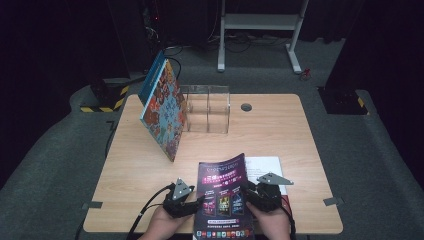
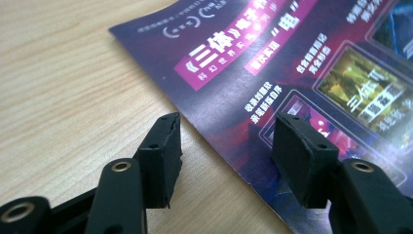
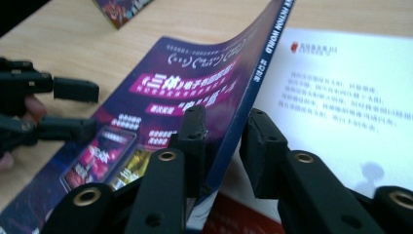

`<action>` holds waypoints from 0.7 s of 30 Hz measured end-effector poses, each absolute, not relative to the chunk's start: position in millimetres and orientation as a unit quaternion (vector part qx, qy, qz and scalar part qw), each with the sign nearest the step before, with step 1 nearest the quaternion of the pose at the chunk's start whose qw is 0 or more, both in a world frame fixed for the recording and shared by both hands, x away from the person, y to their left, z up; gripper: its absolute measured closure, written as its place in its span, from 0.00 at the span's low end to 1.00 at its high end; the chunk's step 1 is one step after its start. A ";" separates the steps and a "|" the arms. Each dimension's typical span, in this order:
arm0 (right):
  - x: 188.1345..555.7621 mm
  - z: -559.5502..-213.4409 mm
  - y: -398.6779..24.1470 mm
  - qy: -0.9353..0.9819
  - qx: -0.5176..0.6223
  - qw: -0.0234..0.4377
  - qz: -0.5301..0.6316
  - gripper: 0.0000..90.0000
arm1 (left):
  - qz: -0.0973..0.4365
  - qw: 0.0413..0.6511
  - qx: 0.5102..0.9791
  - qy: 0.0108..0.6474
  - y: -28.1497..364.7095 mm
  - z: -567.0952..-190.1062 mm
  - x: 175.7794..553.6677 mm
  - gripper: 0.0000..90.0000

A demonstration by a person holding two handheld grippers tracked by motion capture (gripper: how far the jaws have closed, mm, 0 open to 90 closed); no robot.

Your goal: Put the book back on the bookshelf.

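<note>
Right gripper [image 3: 221, 131] straddles the spine edge of the purple magazine [image 1: 223, 192], one jaw above the cover and one below; a gap shows on the lower side, so the jaws stand slightly apart around the spine rather than clamped on it. That spine edge is lifted and curled up off the white printed sheet [image 1: 264, 167] lying beneath it. Left gripper [image 2: 226, 141] is half open at the magazine's opposite long edge, one pad over the bare wooden table [image 1: 150, 165] and the other over the cover, neither pressing the paper.

In the high view the magazine lies at the near edge of the table between the two hands, well apart from the clear acrylic rack [image 1: 205, 107] at the far side, where a colourful book [image 1: 165, 107] already leans against its left end.

Judging from this, the step in hand is getting hold of the magazine so it can be lifted. The next move calls for the right jaws to close firmly on the spine while the left slips its lower pad under the free edge and pinches too. The thin cover is likely to bend or slide if only one side is held.
</note>
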State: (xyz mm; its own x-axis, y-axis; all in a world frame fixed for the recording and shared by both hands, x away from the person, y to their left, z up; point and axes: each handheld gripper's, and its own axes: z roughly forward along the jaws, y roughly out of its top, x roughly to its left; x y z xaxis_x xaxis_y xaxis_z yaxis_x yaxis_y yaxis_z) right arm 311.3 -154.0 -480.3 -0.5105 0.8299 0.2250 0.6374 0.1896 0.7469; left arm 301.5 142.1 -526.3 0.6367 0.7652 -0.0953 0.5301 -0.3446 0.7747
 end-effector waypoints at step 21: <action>288.1 -483.0 -153.2 0.784 0.471 0.082 0.396 0.63 | 0.132 0.403 0.817 0.391 127.3 -526.4 299.0 0.33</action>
